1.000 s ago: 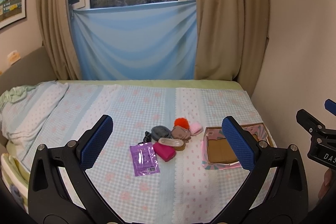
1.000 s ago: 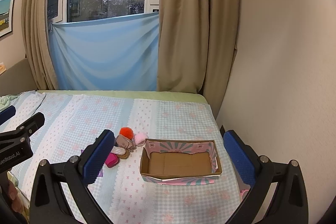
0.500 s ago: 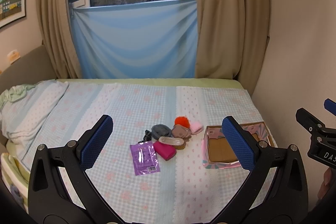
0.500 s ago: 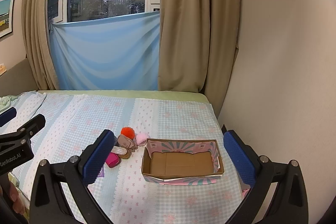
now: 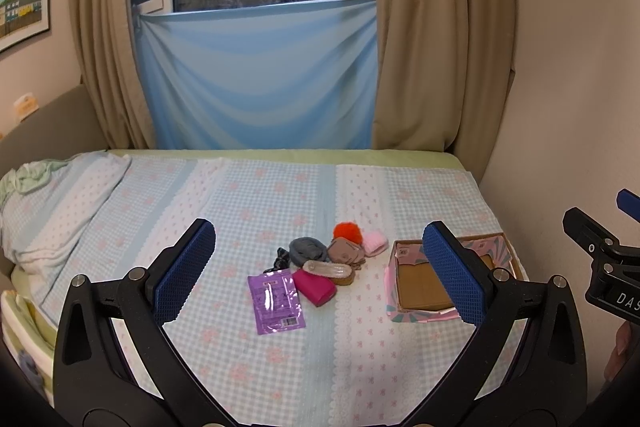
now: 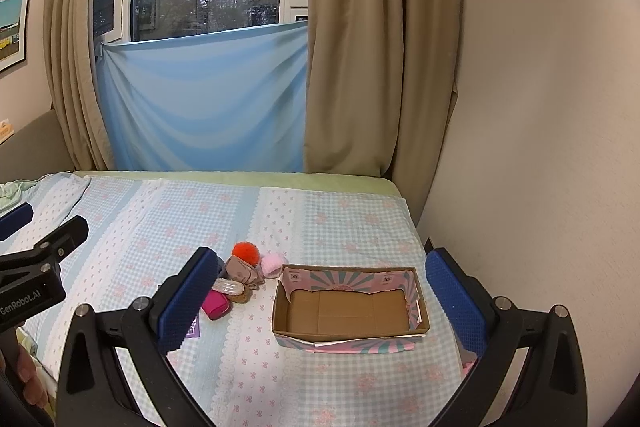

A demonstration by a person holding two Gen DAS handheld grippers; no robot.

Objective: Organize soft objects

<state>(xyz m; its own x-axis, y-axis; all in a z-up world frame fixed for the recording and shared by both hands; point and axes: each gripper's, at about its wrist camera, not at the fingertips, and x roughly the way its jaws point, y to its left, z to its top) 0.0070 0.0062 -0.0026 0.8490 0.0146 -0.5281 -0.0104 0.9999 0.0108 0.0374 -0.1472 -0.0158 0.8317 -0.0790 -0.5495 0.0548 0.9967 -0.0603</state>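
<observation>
Left hand-held gripper (image 5: 320,267): jaws wide apart, empty, above the bed (image 5: 240,367). Right hand-held gripper (image 6: 320,295): likewise spread, empty. The heap of soft objects (image 5: 320,259) lies at 12 o'clock from the left unit, which appears nearer; from the right it lies at 10 o'clock. The cardboard box (image 6: 350,311), empty, sits just right of the heap, long axis running 9 to 3. The purple packet (image 5: 276,297) points roughly 12 to 6.
</observation>
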